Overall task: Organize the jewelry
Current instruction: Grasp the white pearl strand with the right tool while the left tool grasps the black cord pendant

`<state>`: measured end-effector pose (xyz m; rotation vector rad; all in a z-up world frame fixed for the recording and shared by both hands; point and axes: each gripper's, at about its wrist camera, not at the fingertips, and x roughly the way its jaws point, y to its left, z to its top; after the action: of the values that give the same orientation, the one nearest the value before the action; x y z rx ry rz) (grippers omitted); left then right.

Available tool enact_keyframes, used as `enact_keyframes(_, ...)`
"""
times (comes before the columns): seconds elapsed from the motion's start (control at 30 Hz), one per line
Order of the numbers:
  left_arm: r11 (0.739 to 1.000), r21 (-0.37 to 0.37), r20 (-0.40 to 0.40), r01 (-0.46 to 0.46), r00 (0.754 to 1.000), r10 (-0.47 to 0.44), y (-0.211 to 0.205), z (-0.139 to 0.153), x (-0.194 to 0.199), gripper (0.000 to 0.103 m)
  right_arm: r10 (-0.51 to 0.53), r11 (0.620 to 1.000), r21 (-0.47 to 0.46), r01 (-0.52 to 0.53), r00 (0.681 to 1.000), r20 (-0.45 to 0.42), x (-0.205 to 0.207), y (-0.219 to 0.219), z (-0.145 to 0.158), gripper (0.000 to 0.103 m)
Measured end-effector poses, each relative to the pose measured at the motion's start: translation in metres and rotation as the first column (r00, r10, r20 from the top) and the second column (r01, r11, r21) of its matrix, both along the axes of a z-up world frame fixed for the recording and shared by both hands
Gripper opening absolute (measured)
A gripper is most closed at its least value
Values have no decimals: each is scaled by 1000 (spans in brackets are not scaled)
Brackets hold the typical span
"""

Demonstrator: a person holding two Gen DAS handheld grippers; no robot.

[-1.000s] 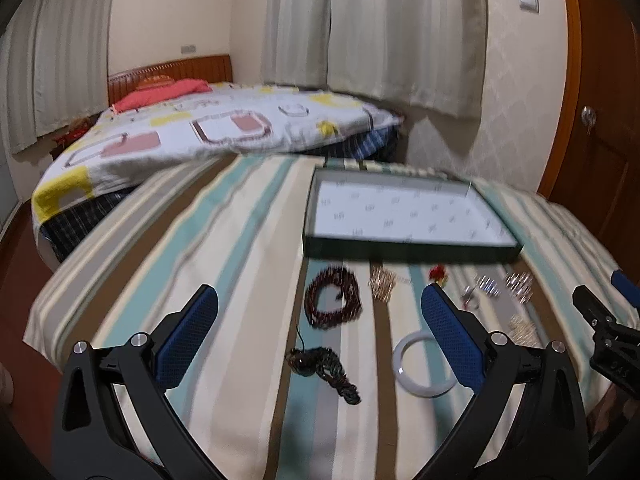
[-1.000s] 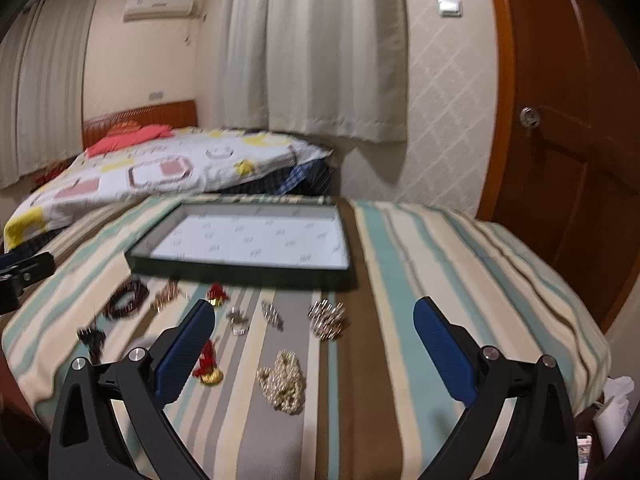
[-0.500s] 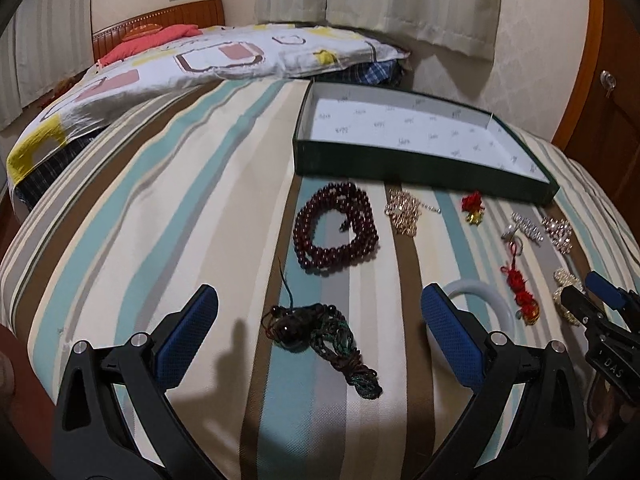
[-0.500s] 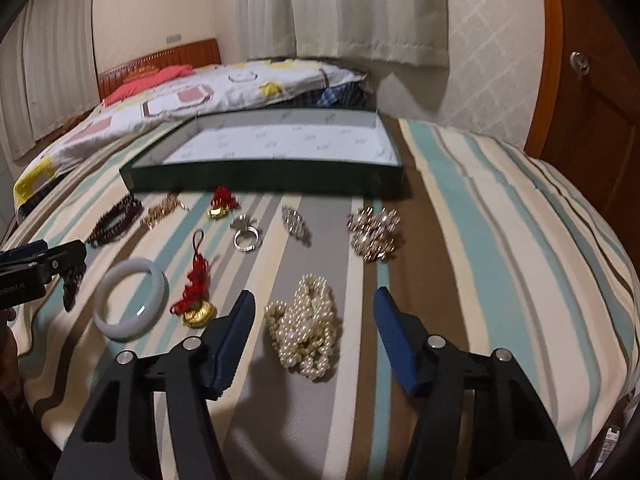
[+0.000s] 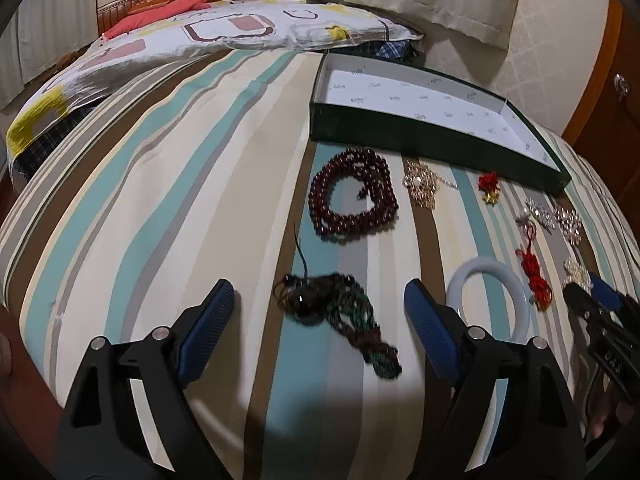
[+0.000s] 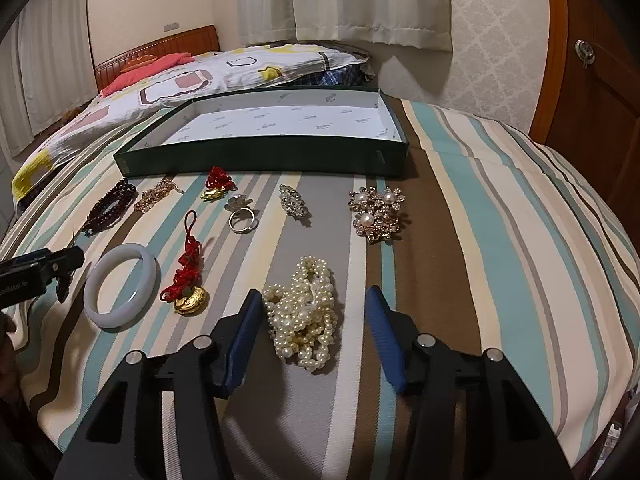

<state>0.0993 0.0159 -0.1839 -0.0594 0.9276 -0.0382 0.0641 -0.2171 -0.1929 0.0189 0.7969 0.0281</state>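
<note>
Jewelry lies on a striped bedspread in front of an empty dark green box [image 5: 400,130] [image 6: 260,154]. My left gripper [image 5: 320,300] is open, its fingers either side of a dark green-black bead necklace [image 5: 340,316]. Beyond lie a dark red bead necklace [image 5: 352,198] and a white bangle [image 5: 490,296]. My right gripper [image 6: 314,304] is open, its fingers either side of a pearl necklace [image 6: 306,312]. A red-and-gold charm [image 6: 186,280], a ring [image 6: 242,220] and brooches [image 6: 376,214] lie nearby.
A second bed with a patterned quilt [image 6: 192,76] stands behind. Curtains [image 6: 344,0] hang at the back and a wooden door [image 6: 592,60] is on the right. The striped bedspread [image 5: 160,200] extends left of the jewelry.
Both grippers have moved down and forward toward the jewelry. The right gripper's fingers have narrowed and now flank the pearl necklace; the left ones flank the dark necklace.
</note>
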Motion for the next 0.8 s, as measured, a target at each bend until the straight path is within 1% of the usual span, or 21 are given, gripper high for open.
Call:
enact_keyframes(0.1,999,35,-10,12,1000,-12,-4,0,-4,79,17,1000,-1,-17,1000,-2,0,3,1,43)
enact_keyframes(0.13,999,35,-9,17,1000,-17,-5,0,-5,76,25,1000,1,-25,1000,-1,0,4,1,40)
enact_keyframes(0.17,999,33,-8,16,1000,-15,-4,0,-5,74,29,1000,1,-29,1000,-1,-1,5,1,38)
enact_keyframes(0.2,1000,30,-6,10,1000,-10,-3,1,-5,73,30,1000,2,-30,1000,-2,-1,6,1,38)
enact_keyframes(0.23,1000,30,-4,1,1000,-1,-1,1,-6,68,31,999,5,-31,1000,-2,0,6,1,37)
enact_keyframes(0.33,999,30,-1,-13,1000,13,1,2,-6,60,32,999,9,-32,999,-3,0,5,1,34)
enact_keyframes(0.47,1000,8,7,-20,1000,20,5,4,-5,50,32,999,9,-32,999,-3,-1,5,1,34)
enact_keyframes(0.53,1000,23,18,-12,1000,12,4,3,-2,47,31,999,8,-31,1000,-3,-1,5,1,34)
enact_keyframes(0.63,999,43,28,-3,1000,2,3,2,3,47,31,999,9,-31,1000,-3,-1,5,1,34)
enact_keyframes(0.8,1000,29,4,0,1000,0,1,4,1,46,31,999,9,-31,1000,-3,-1,5,1,34)
